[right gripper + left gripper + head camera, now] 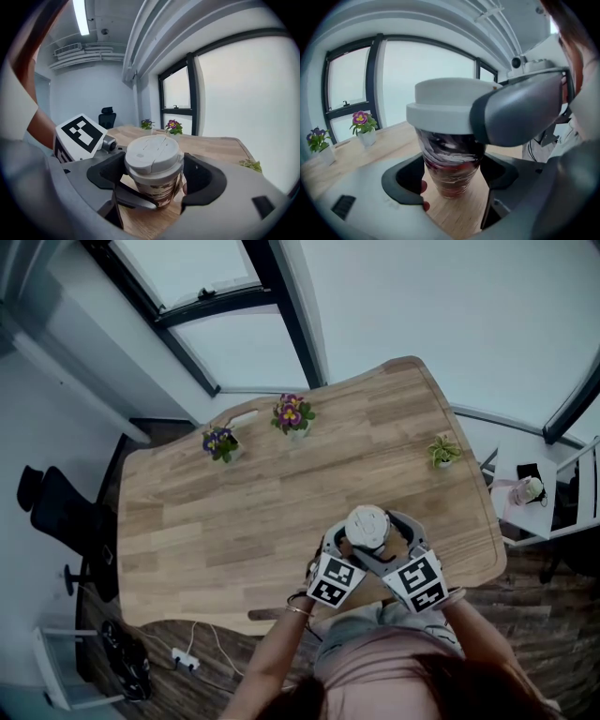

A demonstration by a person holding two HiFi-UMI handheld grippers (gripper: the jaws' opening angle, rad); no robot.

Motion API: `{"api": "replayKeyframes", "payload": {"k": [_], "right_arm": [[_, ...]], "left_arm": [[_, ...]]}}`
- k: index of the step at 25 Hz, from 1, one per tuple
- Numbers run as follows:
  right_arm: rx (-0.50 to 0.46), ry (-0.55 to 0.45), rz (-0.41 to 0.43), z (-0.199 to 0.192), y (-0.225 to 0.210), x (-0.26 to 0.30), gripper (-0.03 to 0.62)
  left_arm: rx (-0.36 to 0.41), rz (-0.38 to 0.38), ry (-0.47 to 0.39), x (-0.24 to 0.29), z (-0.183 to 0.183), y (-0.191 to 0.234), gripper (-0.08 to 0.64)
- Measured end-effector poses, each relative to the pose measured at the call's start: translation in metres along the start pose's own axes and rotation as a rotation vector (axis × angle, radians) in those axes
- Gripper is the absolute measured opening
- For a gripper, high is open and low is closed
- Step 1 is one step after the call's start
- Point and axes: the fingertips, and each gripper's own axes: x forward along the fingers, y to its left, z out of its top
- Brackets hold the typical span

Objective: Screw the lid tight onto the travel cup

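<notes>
The left gripper has its jaws closed round the lower body of the tapered, dark-patterned travel cup, upright over the near edge of the pale wooden surface. Its round white plastic lid is clamped at the rim by the jaws of the right gripper. The cup looks light with a wall that may yield, so hold low and firm, twisting by the stiffer lid rim.
</notes>
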Motion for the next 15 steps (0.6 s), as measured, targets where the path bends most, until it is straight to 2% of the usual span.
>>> {"api": "replayKeyframes", "payload": {"k": [2,6,9,11,15], "right_arm": [[-0.006,0.014,0.062,-0.0017,0.0007,-0.0007,0.39],[-0.067,0.074,0.202,-0.0028,0.0041,-0.0021,0.391],[-0.095,0.119,0.263,-0.0076,0.0057,0.0009,0.391],[-0.077,0.102,0.235,-0.0072,0.0038,0.0017,0.391],[-0.018,0.006,0.042,-0.0066,-0.003,0.0015,0.391]], "left_arm": [[0.015,-0.022,-0.005,-0.0004,-0.0006,-0.0005,0.362],[0.093,-0.145,0.017,-0.0026,-0.0028,-0.0047,0.362],[0.136,-0.202,0.038,-0.0035,-0.0029,-0.0076,0.362],[0.121,-0.17,0.035,-0.0025,-0.0013,-0.0069,0.362],[0.0,0.008,-0.018,0.0006,0.0022,-0.0035,0.362]]}}
